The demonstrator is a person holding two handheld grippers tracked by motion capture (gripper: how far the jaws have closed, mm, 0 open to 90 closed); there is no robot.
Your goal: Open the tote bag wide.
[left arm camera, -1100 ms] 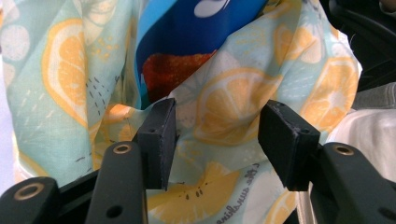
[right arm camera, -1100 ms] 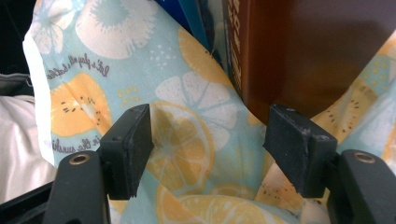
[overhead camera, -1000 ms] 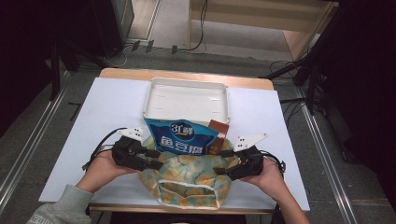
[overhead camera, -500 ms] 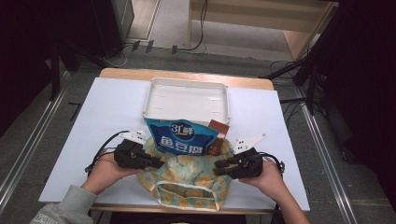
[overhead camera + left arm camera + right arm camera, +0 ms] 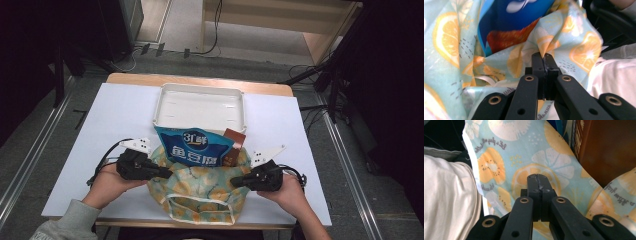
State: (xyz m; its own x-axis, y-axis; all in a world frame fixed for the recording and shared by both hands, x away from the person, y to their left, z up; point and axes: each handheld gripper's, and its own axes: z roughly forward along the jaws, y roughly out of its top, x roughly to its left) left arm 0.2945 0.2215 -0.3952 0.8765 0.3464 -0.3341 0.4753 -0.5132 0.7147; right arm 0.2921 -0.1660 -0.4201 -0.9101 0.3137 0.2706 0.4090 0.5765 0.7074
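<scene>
A pale blue fabric bag (image 5: 200,192) printed with orange slices sits at the table's near edge. A blue snack packet (image 5: 195,147) and a brown box (image 5: 234,140) stand up out of it. My left gripper (image 5: 167,173) is at the bag's left side. In the left gripper view its jaws (image 5: 544,57) have just closed and pinch a fold of the bag (image 5: 449,50), with the blue packet (image 5: 504,20) behind. My right gripper (image 5: 235,181) is at the bag's right side. Its jaws (image 5: 538,178) have also just closed, on the bag's fabric (image 5: 506,165) next to the brown box (image 5: 609,150).
A white rectangular tray (image 5: 200,107) lies just behind the bag, its inside bare. The white table top (image 5: 115,115) spreads to both sides. The person's pale clothing (image 5: 446,195) is close behind the bag at the near edge.
Both grippers' jaws have closed on the bag's sides. The left hand has shifted slightly; the right has stayed put. The bag and its contents have not moved.
</scene>
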